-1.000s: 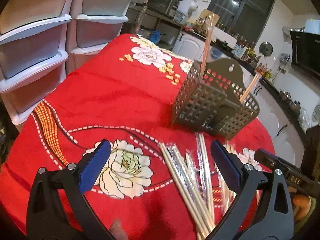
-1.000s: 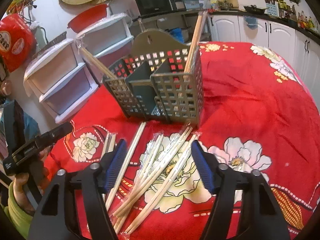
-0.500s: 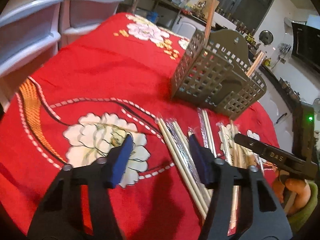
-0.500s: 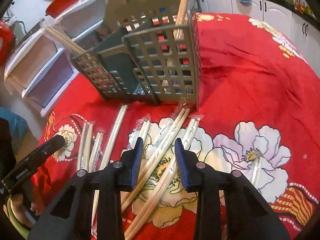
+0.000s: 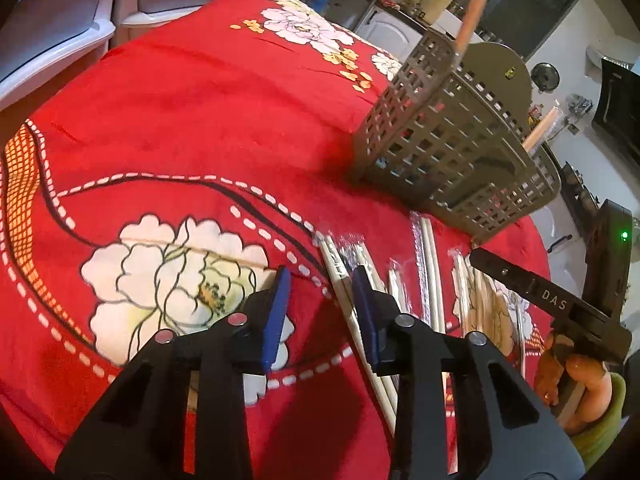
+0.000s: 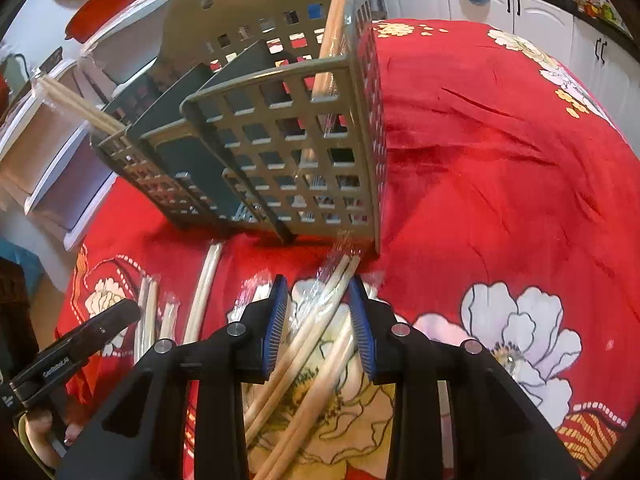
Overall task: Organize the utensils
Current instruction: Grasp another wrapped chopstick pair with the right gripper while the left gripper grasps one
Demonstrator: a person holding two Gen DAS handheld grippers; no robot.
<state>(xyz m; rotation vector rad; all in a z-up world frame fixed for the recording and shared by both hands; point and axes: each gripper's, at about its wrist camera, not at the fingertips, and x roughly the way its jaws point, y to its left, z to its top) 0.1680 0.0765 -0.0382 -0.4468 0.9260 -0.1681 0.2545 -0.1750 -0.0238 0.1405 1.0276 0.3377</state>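
My left claw (image 5: 320,300) was closing, its blue pads still apart, with one wrapped chopstick (image 5: 348,312) lying on the red flowered cloth (image 5: 200,120) between them, close against the right-hand pad; I could not tell whether that pad touched it. My right claw (image 6: 318,312) stood narrowed around a pair of wrapped chopsticks (image 6: 320,320), which ran slantwise between its pads; whether they pressed on the pair I could not tell. More wrapped chopsticks (image 5: 430,264) lay loose on the counter in front of the grey lattice holder (image 6: 288,152). Chopsticks (image 6: 334,32) stood upright in the holder's right end compartment, others (image 6: 76,104) leaned out of its left.
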